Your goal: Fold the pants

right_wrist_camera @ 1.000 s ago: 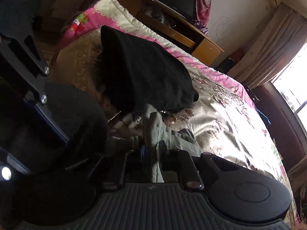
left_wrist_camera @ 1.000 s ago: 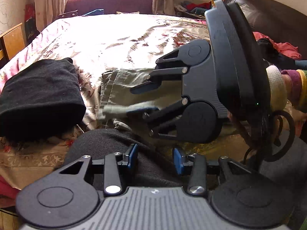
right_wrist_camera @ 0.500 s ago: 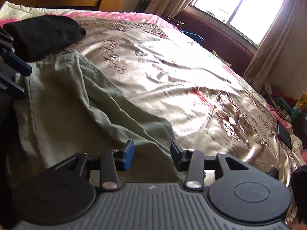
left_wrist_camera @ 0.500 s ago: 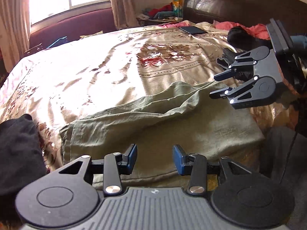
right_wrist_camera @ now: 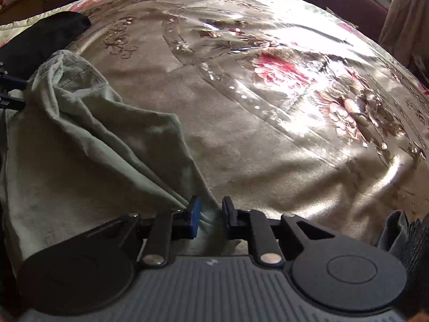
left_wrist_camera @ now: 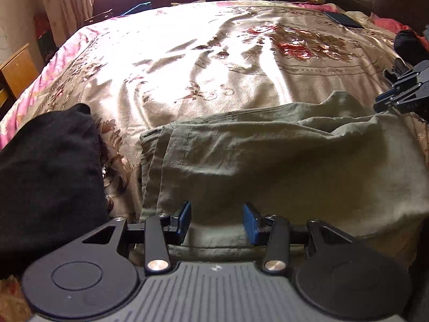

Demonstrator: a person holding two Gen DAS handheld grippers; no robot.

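Olive green pants (left_wrist_camera: 268,166) lie spread and wrinkled across the near edge of the bed. My left gripper (left_wrist_camera: 216,221) is open, its blue pads just over the near hem of the pants, holding nothing. In the right wrist view the pants (right_wrist_camera: 88,150) lie to the left. My right gripper (right_wrist_camera: 210,216) is partly open over the pants' right edge, with cloth between the pads but not pinched. The right gripper also shows at the far right of the left wrist view (left_wrist_camera: 402,94).
A folded black garment (left_wrist_camera: 45,177) lies to the left of the pants. The floral bedspread (left_wrist_camera: 214,61) stretches far behind. A dark phone (left_wrist_camera: 341,20) and dark clothes (left_wrist_camera: 410,45) lie at the far right. A wooden nightstand (left_wrist_camera: 16,69) stands left.
Both grippers have swung down toward the near hem of the pants. The right gripper's pads have closed in somewhat. The pants lie spread instead of bunched in the right gripper.
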